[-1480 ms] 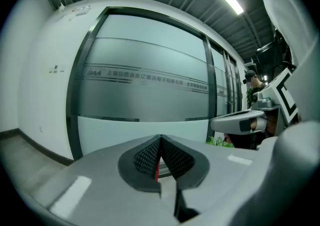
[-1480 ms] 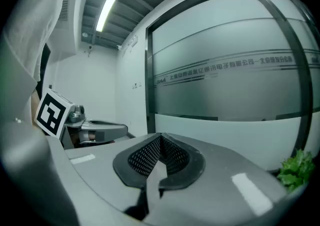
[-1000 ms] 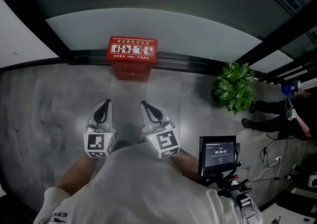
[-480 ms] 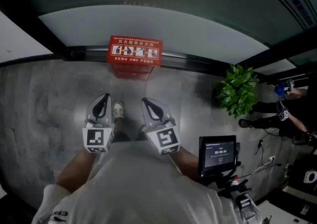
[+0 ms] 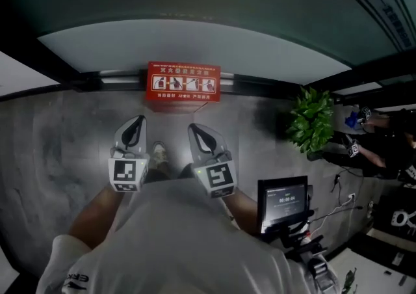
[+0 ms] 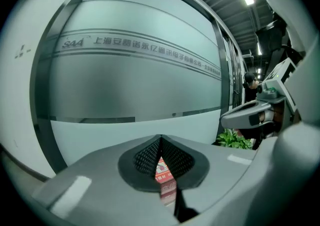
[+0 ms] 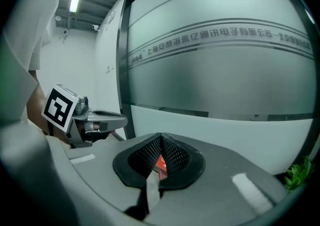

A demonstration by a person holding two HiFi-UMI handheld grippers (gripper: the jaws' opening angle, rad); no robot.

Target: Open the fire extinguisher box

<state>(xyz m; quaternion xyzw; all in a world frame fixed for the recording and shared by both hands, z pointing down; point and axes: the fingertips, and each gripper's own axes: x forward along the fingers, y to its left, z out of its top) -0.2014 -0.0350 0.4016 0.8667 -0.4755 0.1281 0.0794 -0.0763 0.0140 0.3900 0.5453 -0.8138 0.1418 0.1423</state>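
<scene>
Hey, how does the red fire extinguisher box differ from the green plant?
The fire extinguisher box is red, flat-sided, with white pictograms on top; the plant is green, leafy and irregular. The box lies straight ahead in the head view; the plant stands off to the right. Both sit on the grey floor along the frosted glass wall.

Items counted: one red fire extinguisher box (image 5: 183, 82); two grippers, namely left gripper (image 5: 138, 120) and right gripper (image 5: 194, 128); one potted plant (image 5: 309, 122); one monitor (image 5: 283, 200); one shoe (image 5: 158, 153).

Dim, fisheye-warped, ceiling-strip glare
</scene>
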